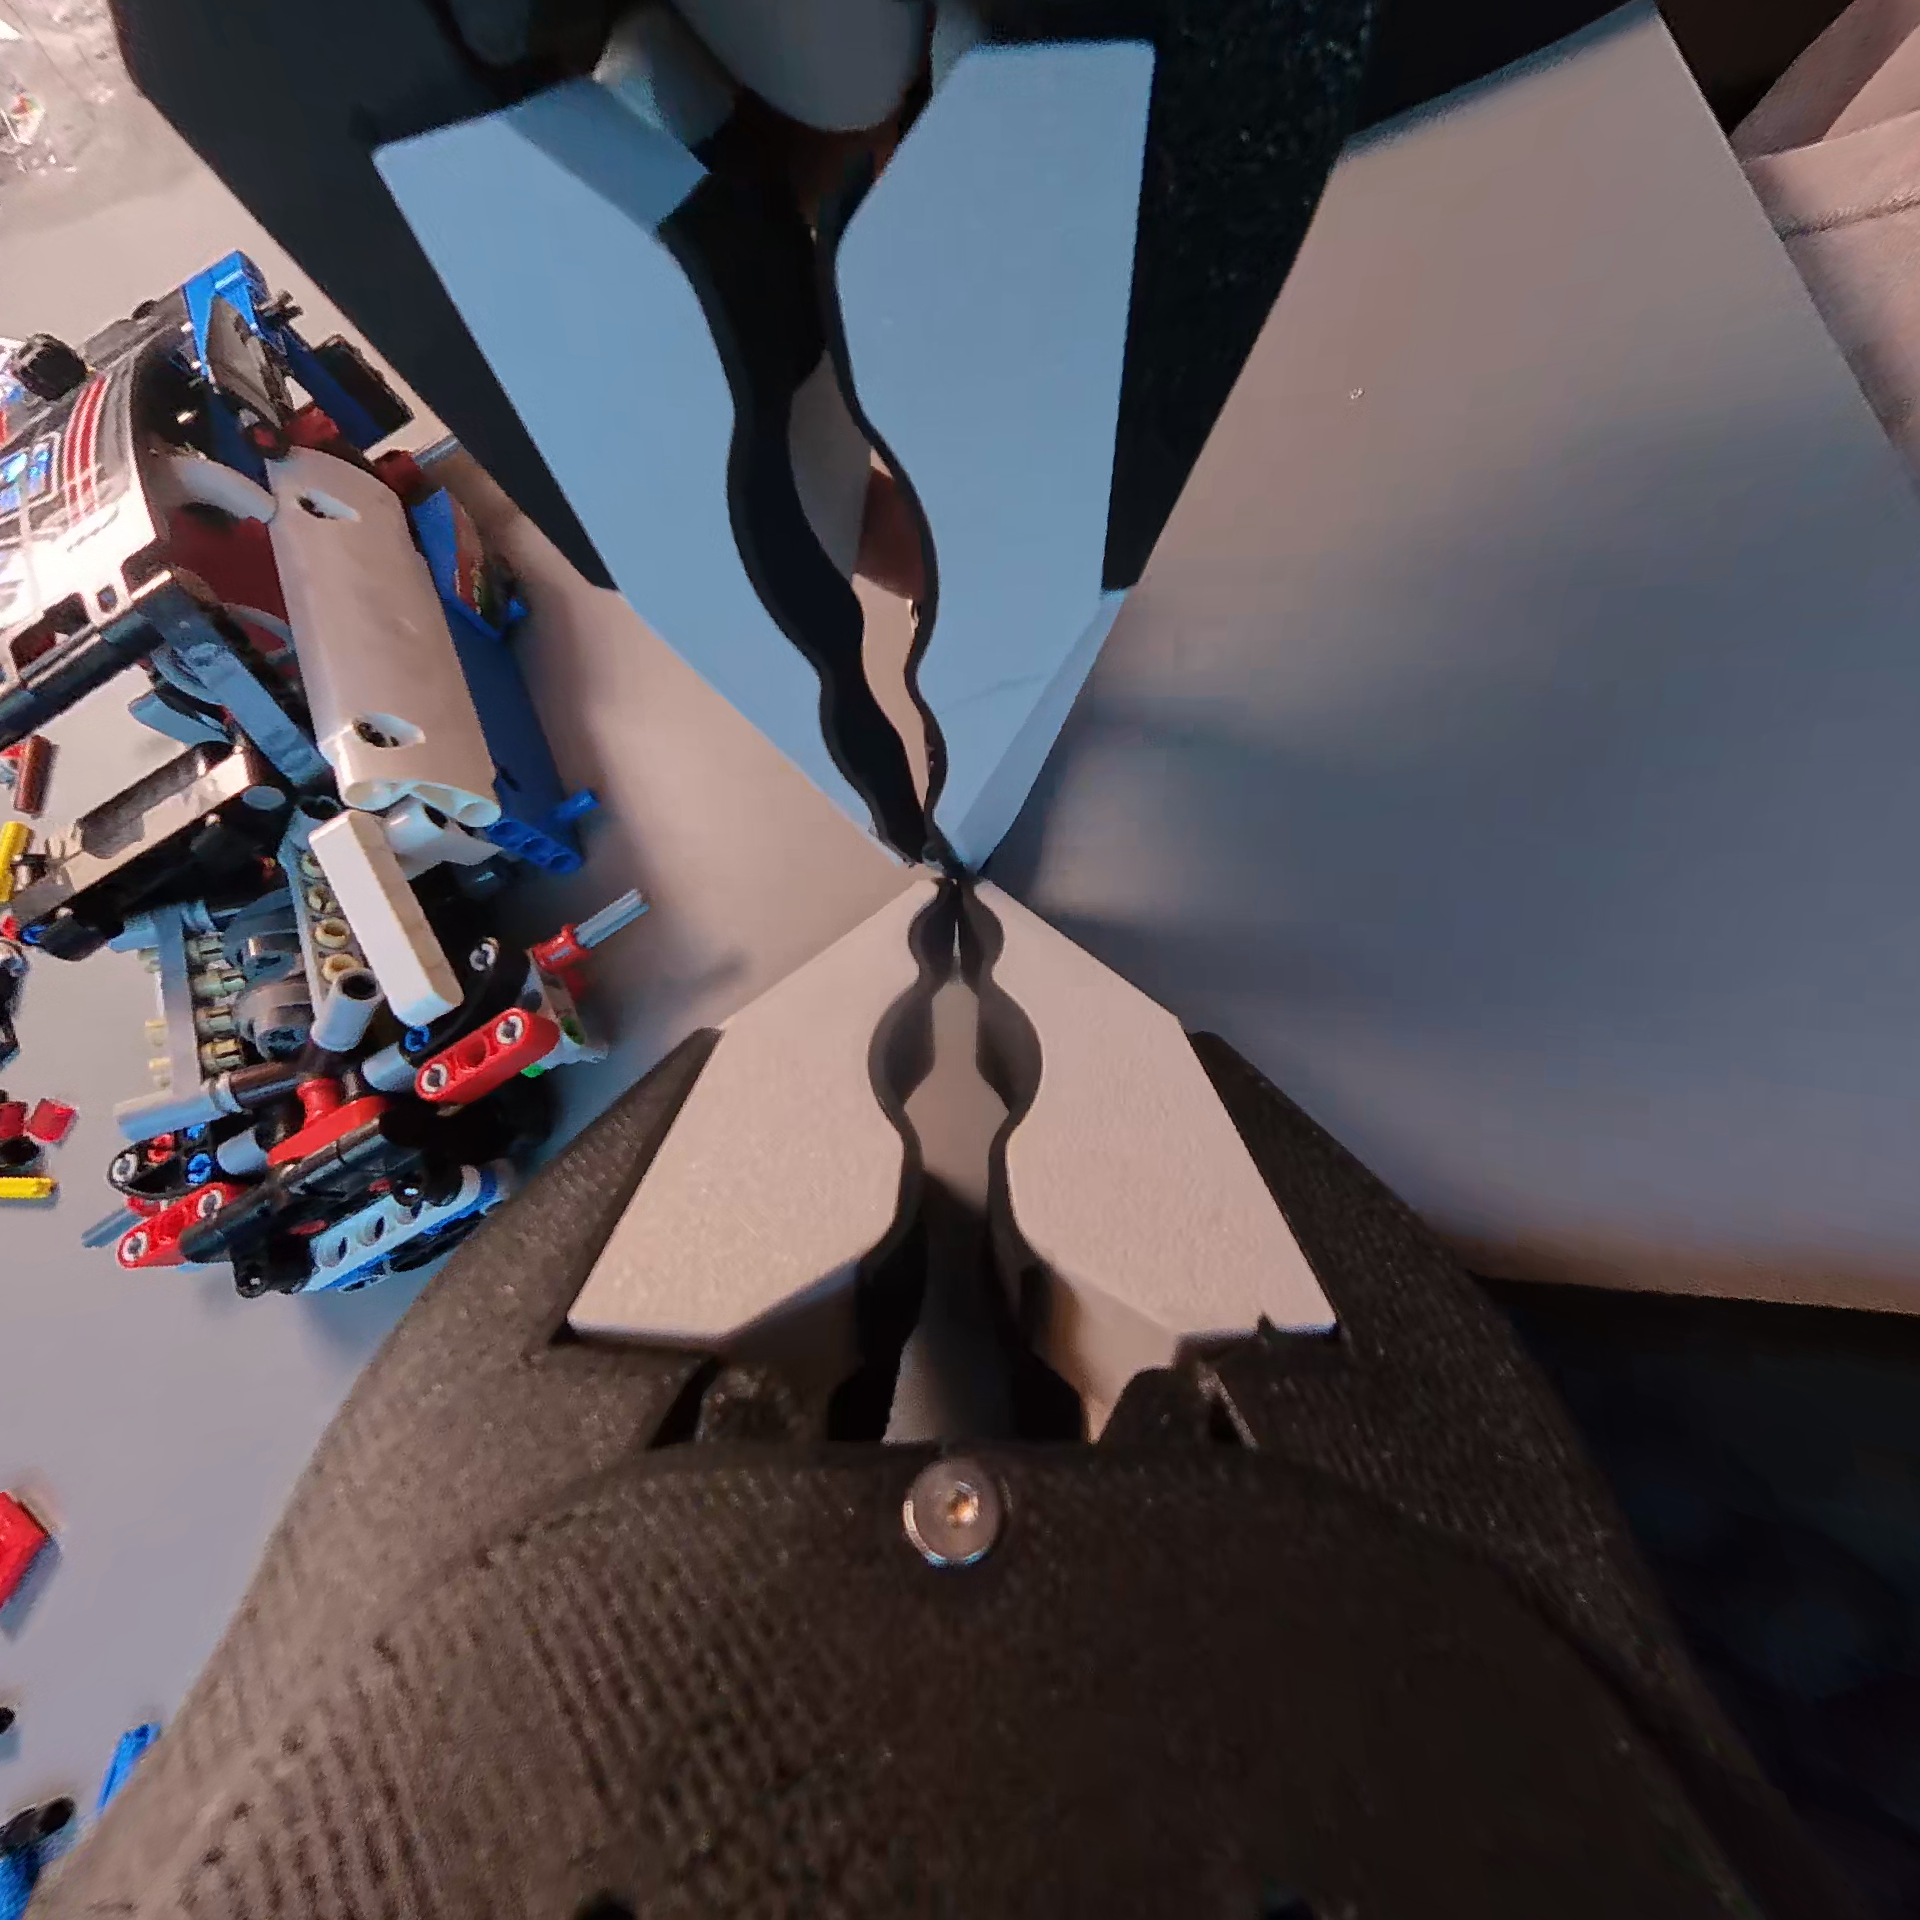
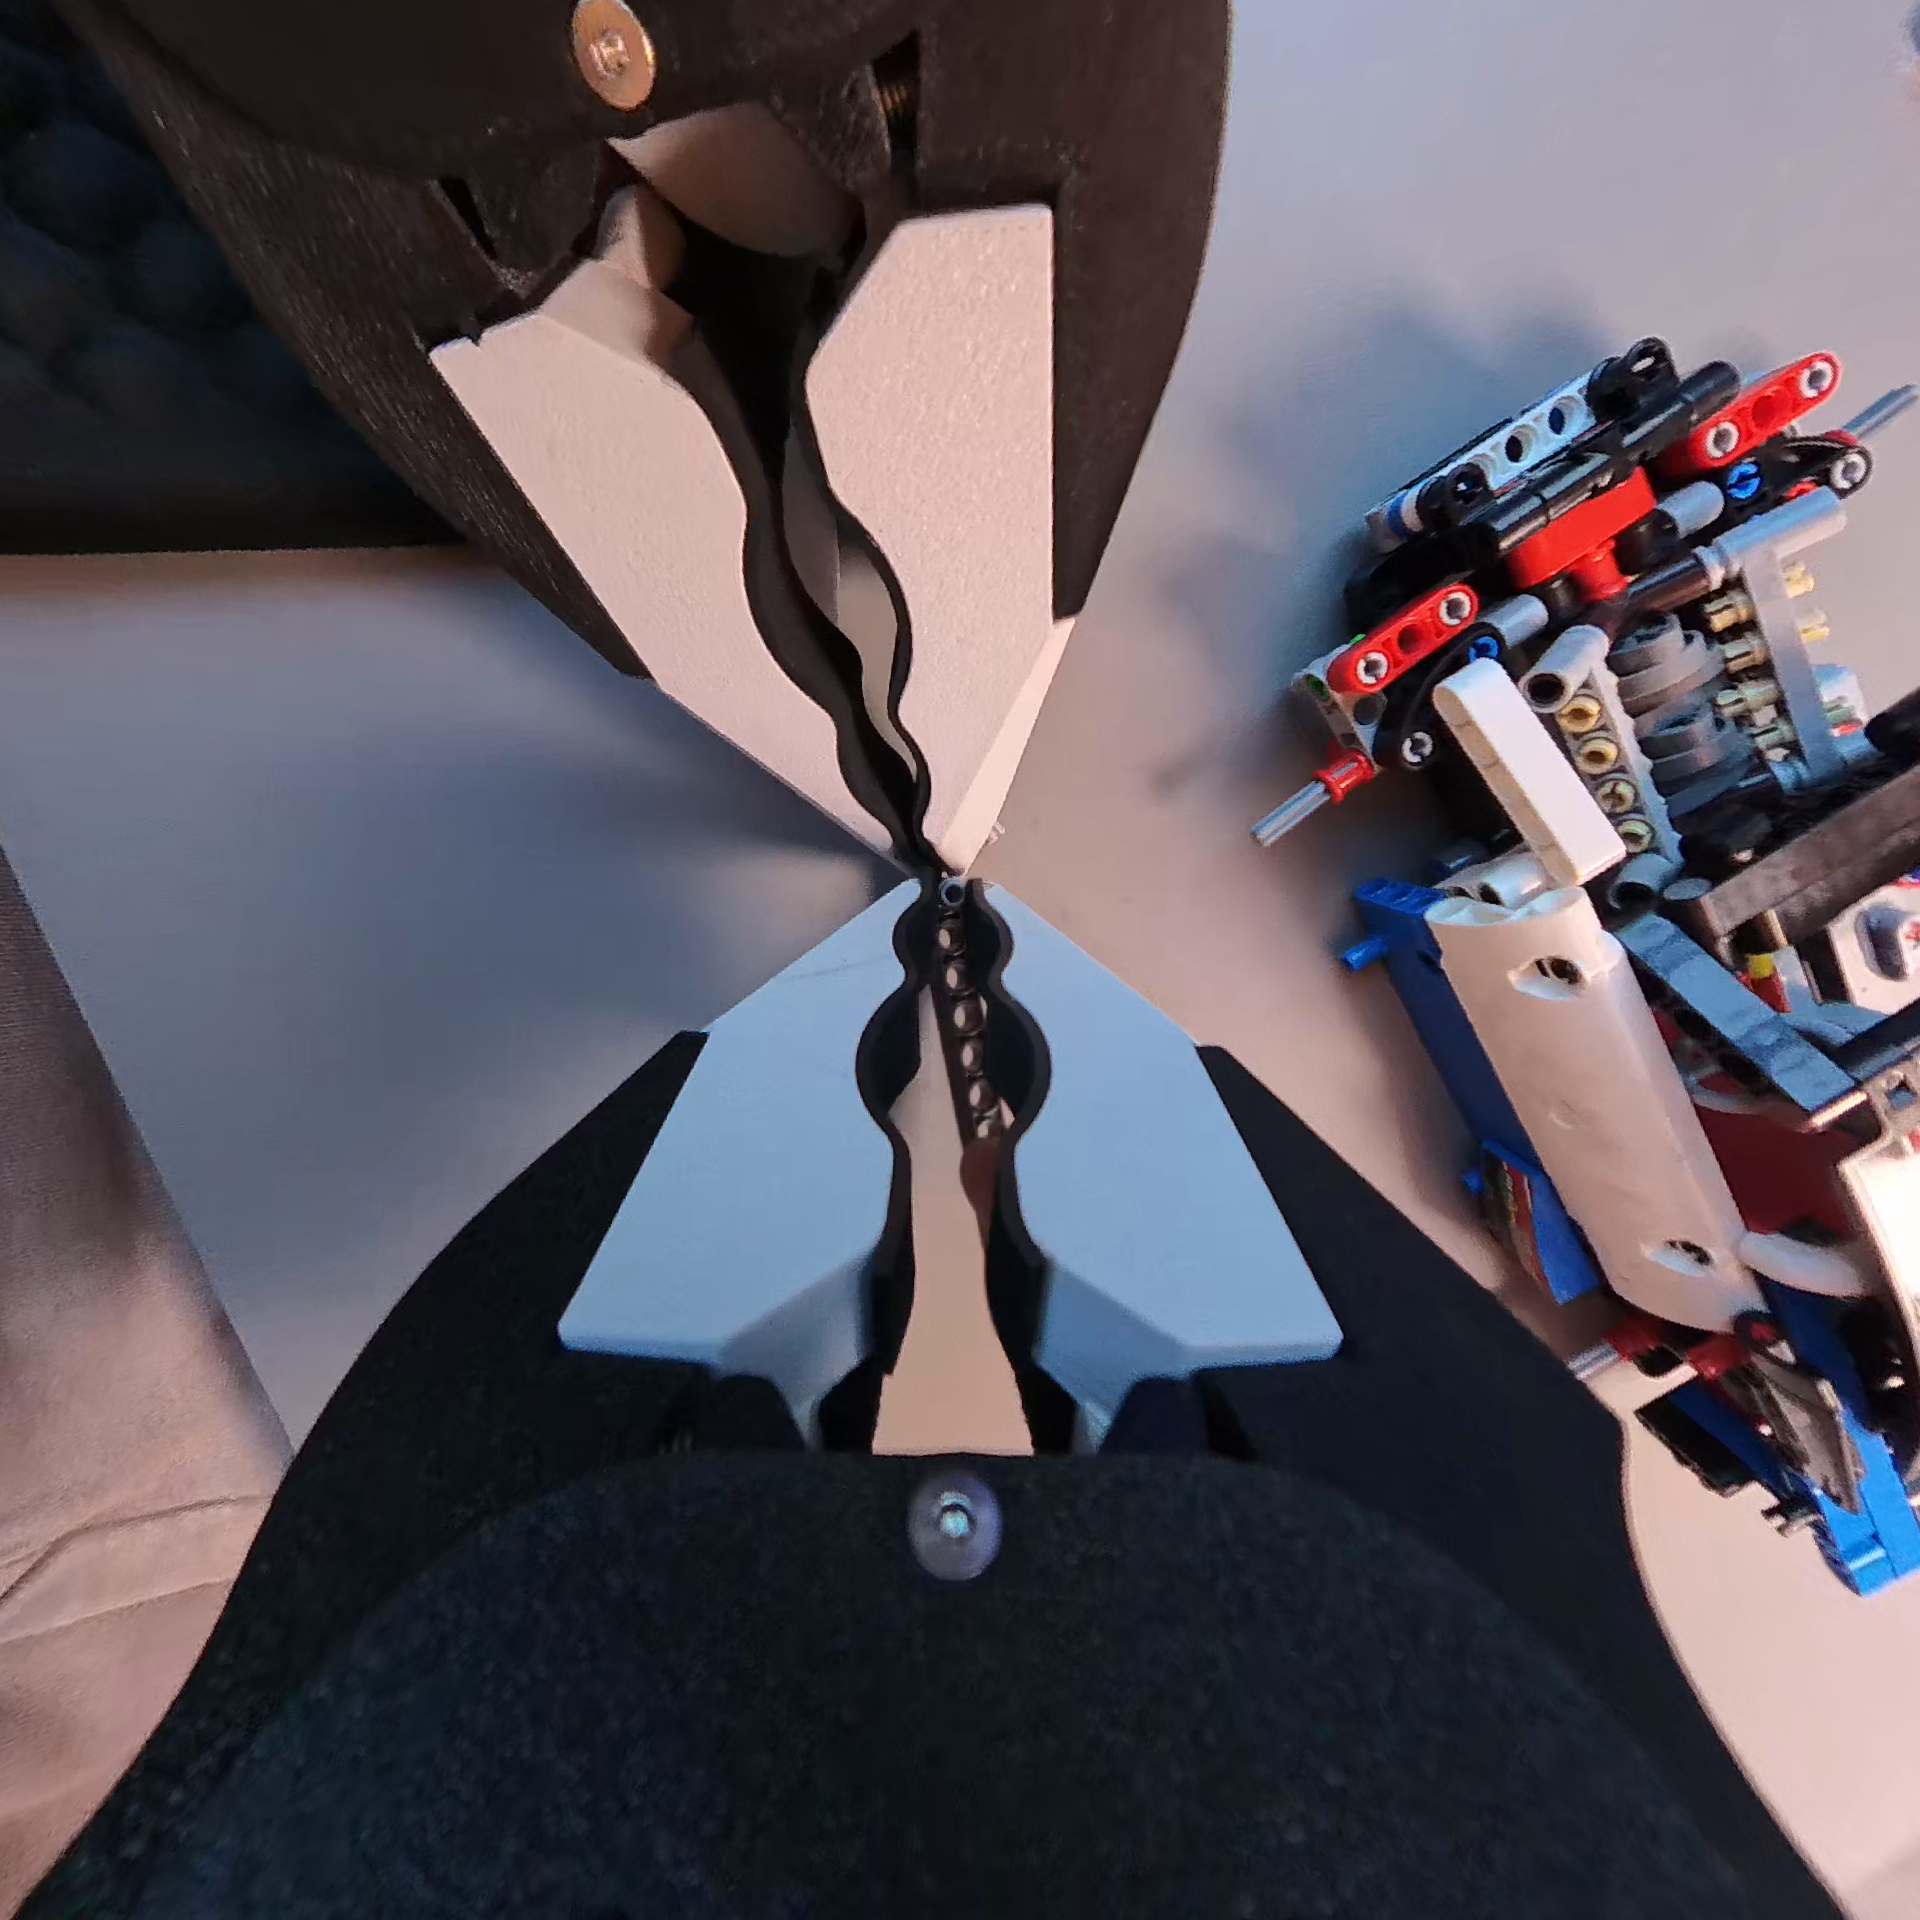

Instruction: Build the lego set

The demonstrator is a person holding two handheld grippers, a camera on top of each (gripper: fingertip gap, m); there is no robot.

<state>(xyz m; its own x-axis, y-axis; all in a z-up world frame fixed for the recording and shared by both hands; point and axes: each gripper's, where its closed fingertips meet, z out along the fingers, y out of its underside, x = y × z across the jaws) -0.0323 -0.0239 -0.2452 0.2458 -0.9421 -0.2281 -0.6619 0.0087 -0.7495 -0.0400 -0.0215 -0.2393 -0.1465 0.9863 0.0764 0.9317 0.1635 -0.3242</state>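
My two grippers meet tip to tip above the grey table. My right gripper is shut on a thin black beam with a row of holes, which lies lengthwise between its fingers, with a small grey end at the tips. My left gripper is shut, its tips touching the right gripper's tips. I cannot tell whether it pinches anything. It enters the right wrist view from the top. The partly built blue, white, red and black lego vehicle lies on its side beside the grippers.
Loose small pieces lie at the left edge of the left wrist view: red, yellow, blue. The table edge runs just right of the grippers, with dark space beyond. Grey fabric lies off the table. The grippers are tip to tip, or close to it.
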